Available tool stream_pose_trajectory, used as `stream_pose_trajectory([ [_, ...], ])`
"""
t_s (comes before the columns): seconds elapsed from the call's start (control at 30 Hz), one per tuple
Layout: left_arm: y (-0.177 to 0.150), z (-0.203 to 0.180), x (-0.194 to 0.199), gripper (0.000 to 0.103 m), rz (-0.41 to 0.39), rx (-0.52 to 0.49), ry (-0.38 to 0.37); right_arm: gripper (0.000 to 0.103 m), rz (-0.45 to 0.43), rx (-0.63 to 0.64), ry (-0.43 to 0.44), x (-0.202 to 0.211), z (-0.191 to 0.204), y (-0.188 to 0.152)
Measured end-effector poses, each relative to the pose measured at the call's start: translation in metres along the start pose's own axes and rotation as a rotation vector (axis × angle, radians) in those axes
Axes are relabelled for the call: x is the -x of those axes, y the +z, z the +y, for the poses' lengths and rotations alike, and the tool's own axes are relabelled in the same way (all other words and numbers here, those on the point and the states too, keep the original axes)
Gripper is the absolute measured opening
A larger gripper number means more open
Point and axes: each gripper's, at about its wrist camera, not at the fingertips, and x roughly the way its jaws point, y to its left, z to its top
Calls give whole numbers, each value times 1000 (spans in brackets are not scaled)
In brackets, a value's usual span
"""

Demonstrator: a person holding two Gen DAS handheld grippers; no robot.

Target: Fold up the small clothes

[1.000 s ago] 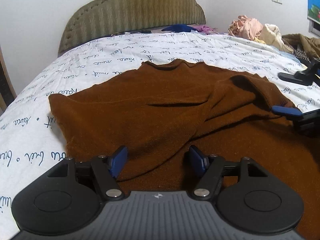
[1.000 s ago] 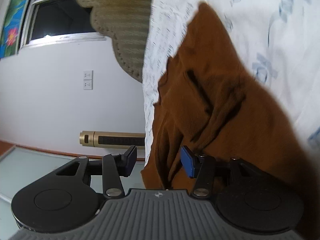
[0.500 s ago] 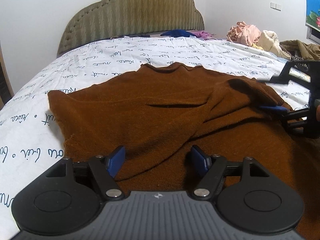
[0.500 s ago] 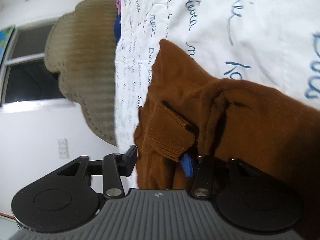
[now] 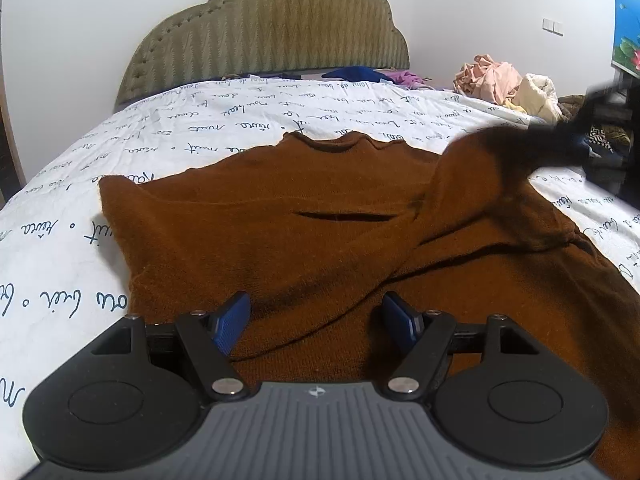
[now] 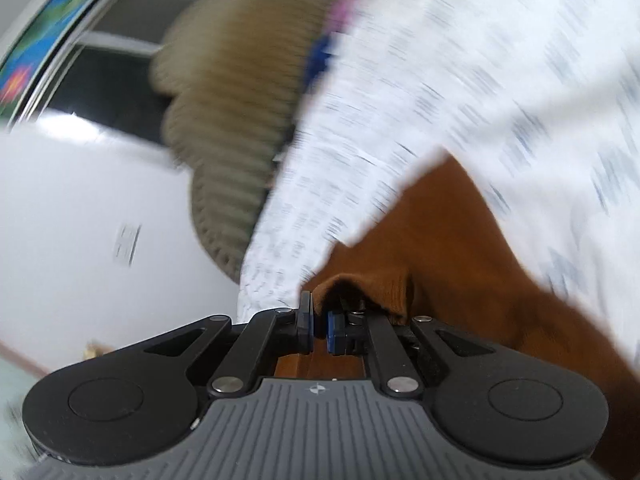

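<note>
Left wrist view, left to right: white bedsheet printed with dark cursive script (image 5: 248,120) at 9 to 12 o'clock, over a bed with a padded olive scalloped headboard (image 5: 268,28) at 12. Rust-brown knitted sweater (image 5: 280,224) spread across the middle of that bed, collar toward 12 o'clock, left shoulder corner at 10, one slit-like crease near the centre. Left hand-held gripper (image 5: 316,320) at 6 o'clock, blue pads spread wide, hovering over the near part of the knit with nothing pinched between them. Toward 2 o'clock, brown sleeve (image 5: 472,168) lifted off the bed, drawn up to a blurred dark shape at the frame edge, likely the other tool. Heap of pink and cream clothes (image 5: 508,84) further back at 1 o'clock.

Right wrist view, heavily blurred: right hand-held gripper (image 6: 318,326) at 6 o'clock, jaws just closing, now pressed nearly together on the ribbed cuff (image 6: 360,292) of that sleeve, the rest of the brown knit trailing away toward 4 o'clock.

Judged handling: soft, limp and light, no stiffness to hold a shape, so any lifted part sags and drags its neighbours. Fuzzy knit unlikely to slip from rubber pads, yet stretchy under a hard pull. Best holds: the thick ribbed cuff, hem or shoulder seam, where several layers bunch.
</note>
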Motion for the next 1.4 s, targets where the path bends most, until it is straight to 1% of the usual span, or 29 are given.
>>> stream_pose_trajectory([
  [0.07, 0, 0, 1, 73, 0, -1, 3, 12, 7, 116, 33, 5, 19, 15],
  [0.1, 0, 0, 2, 73, 0, 0, 2, 12, 26, 170, 52, 8, 27, 23],
  [0.13, 0, 0, 3, 73, 0, 5, 1, 12, 61, 218, 63, 6, 35, 32],
  [0.2, 0, 1, 7, 73, 2, 18, -16, 11, 151, 311, 43, 10, 38, 46],
  [0.23, 0, 3, 10, 73, 2, 23, -29, 11, 193, 353, 10, 9, 36, 51],
  [0.27, 1, 4, 13, 73, 5, 26, -46, 11, 214, 384, -45, 12, 29, 54],
  [0.33, 1, 4, 18, 73, 15, 19, -76, 12, 285, 413, -132, 10, 4, 57],
  [0.4, 3, 3, 24, 73, 19, 4, -95, 12, 372, 428, -157, 4, -20, 54],
  [0.47, 6, 3, 33, 73, 23, -9, -122, 12, 443, 508, -161, 2, -31, 49],
  [0.53, 12, 2, 39, 73, 20, -30, -137, 11, 478, 564, -161, 5, -35, 47],
  [0.63, 26, 2, 37, 73, 5, -44, -119, 11, 462, 681, -182, 8, -22, 44],
  [0.73, 38, 6, 22, 73, 6, -9, -77, 11, 400, 781, -120, 9, 16, 45],
  [0.87, 44, 21, -5, 73, 47, 130, -32, 11, 315, 986, -11, 1, 79, 44],
  [0.93, 42, 26, -10, 73, 46, 173, -23, 11, 309, 1061, 45, 4, 100, 46],
  [0.97, 41, 27, -11, 73, 42, 177, -16, 11, 316, 1093, 47, 5, 104, 47],
  [1.0, 40, 25, -12, 73, 38, 167, -6, 11, 337, 1116, 22, 1, 101, 49],
  [1.03, 39, 21, -13, 73, 37, 143, 4, 11, 362, 1130, -23, -5, 93, 51],
  [1.1, 36, 14, -14, 73, 41, 84, 18, 11, 432, 1150, -159, -21, 62, 54],
  [1.13, 34, 9, -14, 73, 45, 51, 21, 11, 474, 1124, -214, -27, 40, 56],
  [1.17, 33, 4, -16, 73, 50, 19, 25, 11, 512, 1092, -249, -31, 21, 57],
  [1.23, 31, -2, -16, 73, 58, -28, 40, 11, 526, 1052, -295, -33, -3, 57],
  [1.3, 30, -4, -18, 73, 64, -52, 51, 21, 509, 972, -270, -31, -9, 63],
  [1.33, 30, -3, -17, 73, 66, -50, 50, 29, 525, 929, -266, -31, -8, 68],
  [1.37, 30, -2, -17, 73, 69, -44, 48, 48, 538, 906, -282, -31, -6, 73],
  [1.4, 30, 0, -16, 73, 72, -37, 49, 56, 515, 912, -307, -30, -1, 73],
])
